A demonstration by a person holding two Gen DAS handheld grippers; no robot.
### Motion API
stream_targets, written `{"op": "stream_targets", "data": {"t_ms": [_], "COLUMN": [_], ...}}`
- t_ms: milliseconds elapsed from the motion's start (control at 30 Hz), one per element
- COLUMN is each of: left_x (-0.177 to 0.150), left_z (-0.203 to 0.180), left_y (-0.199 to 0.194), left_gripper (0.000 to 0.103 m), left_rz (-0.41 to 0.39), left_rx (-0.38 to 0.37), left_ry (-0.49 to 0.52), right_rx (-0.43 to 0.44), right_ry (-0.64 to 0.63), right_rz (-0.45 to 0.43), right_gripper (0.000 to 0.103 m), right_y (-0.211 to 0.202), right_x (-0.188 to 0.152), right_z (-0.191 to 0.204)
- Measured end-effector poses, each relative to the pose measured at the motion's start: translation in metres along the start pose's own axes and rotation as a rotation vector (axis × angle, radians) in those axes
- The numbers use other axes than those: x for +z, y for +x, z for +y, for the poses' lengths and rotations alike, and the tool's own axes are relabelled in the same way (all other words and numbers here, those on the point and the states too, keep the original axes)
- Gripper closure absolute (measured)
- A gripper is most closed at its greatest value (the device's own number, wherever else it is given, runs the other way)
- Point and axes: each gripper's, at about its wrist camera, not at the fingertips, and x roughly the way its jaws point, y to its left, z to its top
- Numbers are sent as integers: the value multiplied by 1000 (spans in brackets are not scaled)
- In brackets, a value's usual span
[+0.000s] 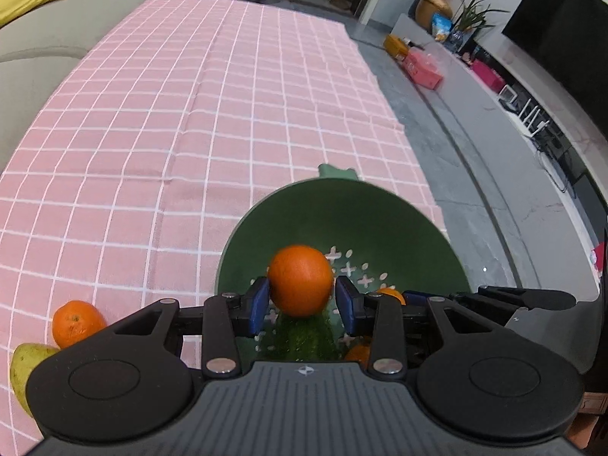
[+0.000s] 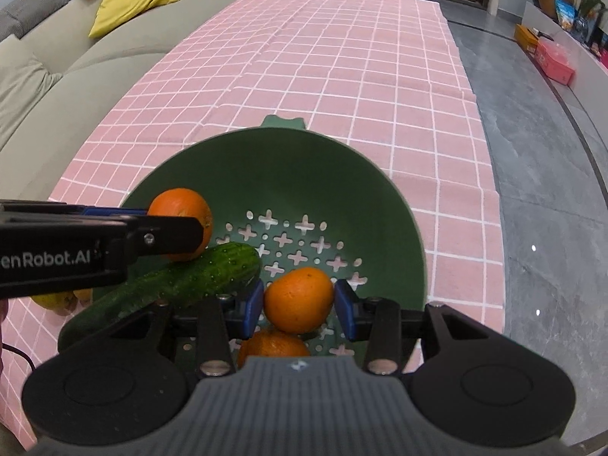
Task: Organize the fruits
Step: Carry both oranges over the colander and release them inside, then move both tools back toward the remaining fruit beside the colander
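Over the green colander (image 2: 342, 174), one orange (image 1: 300, 280) was pinched by the left gripper (image 1: 300, 304), another orange (image 2: 298, 300) by the right gripper (image 2: 298, 309), beside a cucumber (image 2: 182, 285).

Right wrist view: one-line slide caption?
Right claw shut on an orange over the green colander, which holds a cucumber; left claw brings another orange.

Living room background
Grey sofa (image 2: 57, 87) with yellow cushion (image 2: 140, 0); black TV (image 1: 562, 38); pink box (image 2: 554, 60) on grey floor (image 2: 539, 174).
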Motion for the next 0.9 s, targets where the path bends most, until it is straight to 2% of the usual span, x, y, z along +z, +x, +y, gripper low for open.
{"op": "stream_targets", "data": {"t_ms": [167, 233, 300, 333, 433, 567, 767, 900], "left_x": [-3, -3, -3, -2, -3, -4, -10, -17], "left_z": [-2, -1, -1, -2, -3, -1, 4, 12], "left_y": [-3, -4, -6, -8, -18, -36, -66, -86], "left_gripper": [59, 52, 50, 48, 43, 41, 40, 40], "left_rz": [6, 7, 3, -1, -23, -55, -108, -137], "left_rx": [8, 12, 12, 11, 4, 10, 47, 63], "left_ry": [7, 3, 1, 2, 12, 19, 32, 32], "right_rx": [-13, -20, -32, -34, -60, -96, -130, -133], "right_ry": [-33, -45, -67, -75, -84, -73, -37, -8], "right_rz": [2, -3, -12, -16, -33, -77, -158, -212], "right_gripper": [65, 65, 64, 63, 49, 38, 29, 29], "right_y": [3, 2, -1, -3, -10, -24, -52, -71], "right_x": [2, 4, 6, 6, 8, 6, -5, -12], "right_z": [7, 9, 12, 14, 17, 21, 33, 44]}}
